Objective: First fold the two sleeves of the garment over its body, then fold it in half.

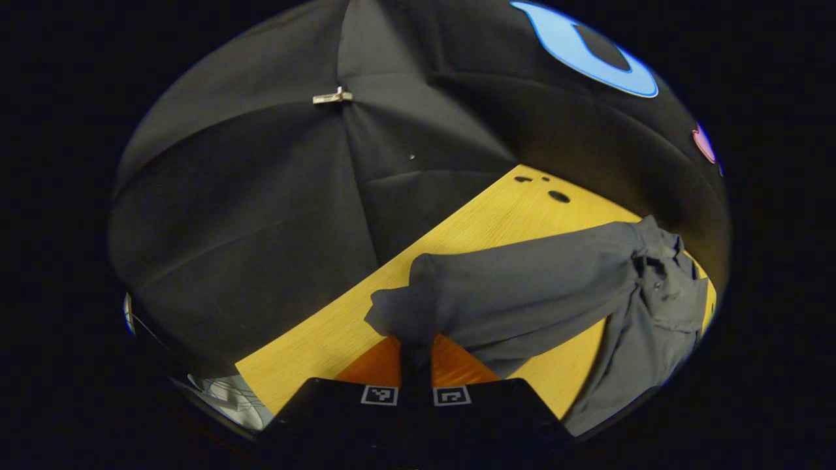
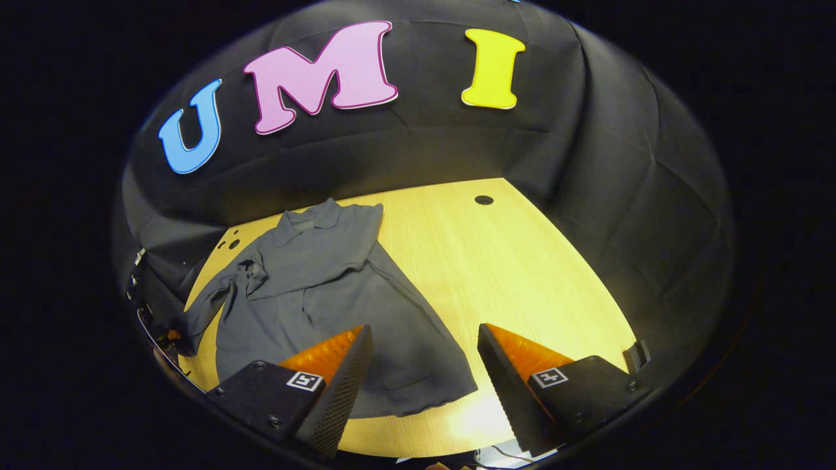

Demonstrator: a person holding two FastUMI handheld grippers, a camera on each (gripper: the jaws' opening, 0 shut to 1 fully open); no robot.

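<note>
Wooden table (image 2: 522,261) bears limp grey garment (image 2: 326,287); left tool (image 1: 416,356) pinches sleeve (image 1: 509,294), right tool (image 2: 424,372) gapes.

Dark grey collared fabric shirt (image 2: 326,287) lies on wood tabletop, collar twd far wall, body spread flat; one sleeve (image 1: 516,294) lifted off table, stretched out sideways; other already folded over chest.

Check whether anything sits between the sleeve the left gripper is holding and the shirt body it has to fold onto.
Nothing visible does. The left gripper is shut on the sleeve, which runs straight to the shirt body over bare table. The right gripper hangs open above the hem, off the sleeve's path.
</note>
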